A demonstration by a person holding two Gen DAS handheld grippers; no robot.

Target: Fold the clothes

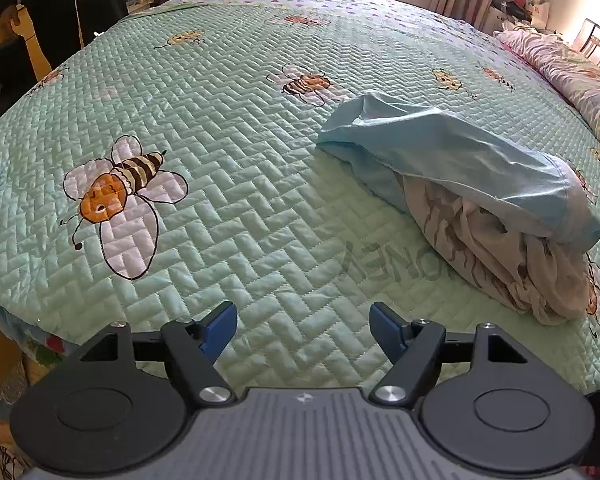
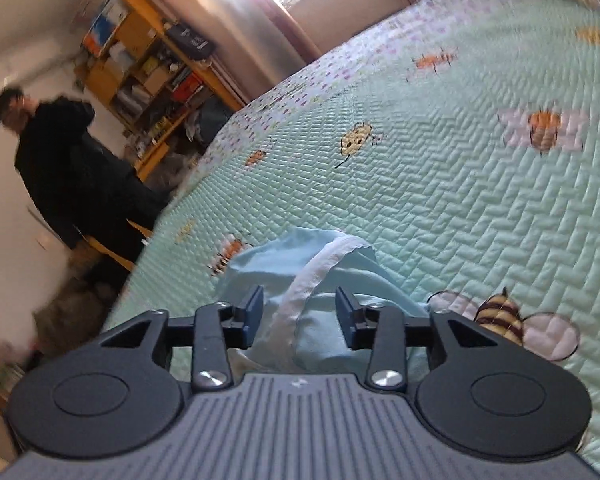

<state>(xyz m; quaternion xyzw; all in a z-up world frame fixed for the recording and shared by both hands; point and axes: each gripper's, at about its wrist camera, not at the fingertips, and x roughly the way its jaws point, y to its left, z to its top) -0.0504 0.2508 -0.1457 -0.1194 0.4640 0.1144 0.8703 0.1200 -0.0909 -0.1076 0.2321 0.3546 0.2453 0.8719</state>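
Quilted green bedspread point(image 1: 228, 184), printed with bees, carries the task's clothes: a crumpled heap near its right edge in the left wrist view. Light blue garment point(image 1: 452, 152) drapes over a pale patterned garment point(image 1: 496, 264); neither lies flat or squared. Both appear thin, soft and light, likely to sag and slide on the smooth quilt, so hems and corners probably offer the surest hold. In the right wrist view the blue garment's white-edged hem point(image 2: 320, 272) rises between the fingers. Right gripper point(image 2: 300, 316): jaws wide apart, straddling that hem, clamping nothing. Left gripper point(image 1: 303, 330): jaws wide apart over bare quilt, well apart from the heap, empty. Writing: faint letters on the quilt beside the heap, partly hidden and not reliably readable. No brand label visible.
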